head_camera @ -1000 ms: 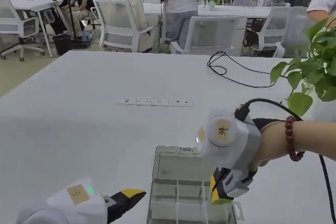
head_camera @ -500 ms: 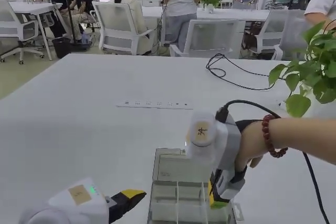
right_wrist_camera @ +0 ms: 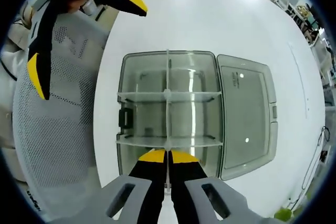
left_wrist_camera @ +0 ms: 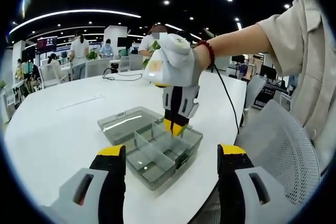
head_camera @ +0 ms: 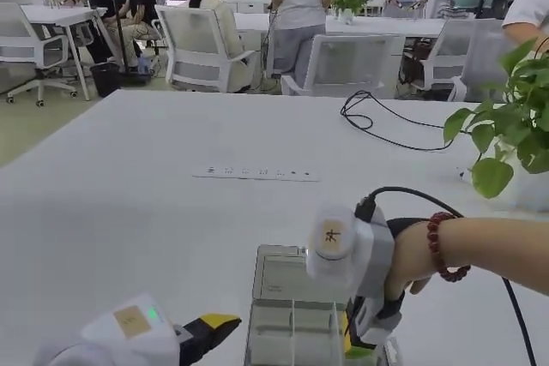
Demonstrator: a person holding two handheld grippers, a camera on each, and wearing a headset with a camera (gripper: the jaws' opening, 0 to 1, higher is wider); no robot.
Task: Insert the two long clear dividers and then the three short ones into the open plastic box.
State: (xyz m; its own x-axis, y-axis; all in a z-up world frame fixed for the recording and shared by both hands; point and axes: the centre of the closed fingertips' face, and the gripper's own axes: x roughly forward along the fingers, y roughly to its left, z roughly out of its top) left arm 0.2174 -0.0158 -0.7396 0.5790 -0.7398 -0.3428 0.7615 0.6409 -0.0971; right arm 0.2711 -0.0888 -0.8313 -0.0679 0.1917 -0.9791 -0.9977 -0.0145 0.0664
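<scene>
**Divider Seating Under Way: Right Tool Engaged, Left Tool Idle**

Noted a white table (head_camera: 129, 212) carrying the work near its front edge. Found the open plastic box (right_wrist_camera: 120, 85) lying flat there, its lid (right_wrist_camera: 247, 108) folded back onto the table alongside.

Recorded the left gripper (left_wrist_camera: 171, 149) hovering just beside the box, jaws spread wide, nothing between them. Recorded the right gripper (right_wrist_camera: 168, 156) standing over the box's near wall, jaws pinched almost together on the end of a clear divider (right_wrist_camera: 167, 74) running the length of the box in line with the jaws.

Saw two cross dividers (right_wrist_camera: 142, 96) meeting that strip and spanning from wall to wall. Could not confirm the full count, nor tell long pieces from short with certainty.

Judged the step in hand to be the seating of the gripped strip. Advised the following:

- Pressing straight down with the strip held upright, to close any notches over the cross pieces and run both ends down the walls.
- Avoiding any twist, given the likely bowing and springing of thin clear plastic.
- Steadying the box wall with the left tool against probable sliding of a light box on a smooth top.
- Releasing only with the top edge level with its neighbours.

Could not make out wall grooves clearly enough to confirm engagement.
</scene>
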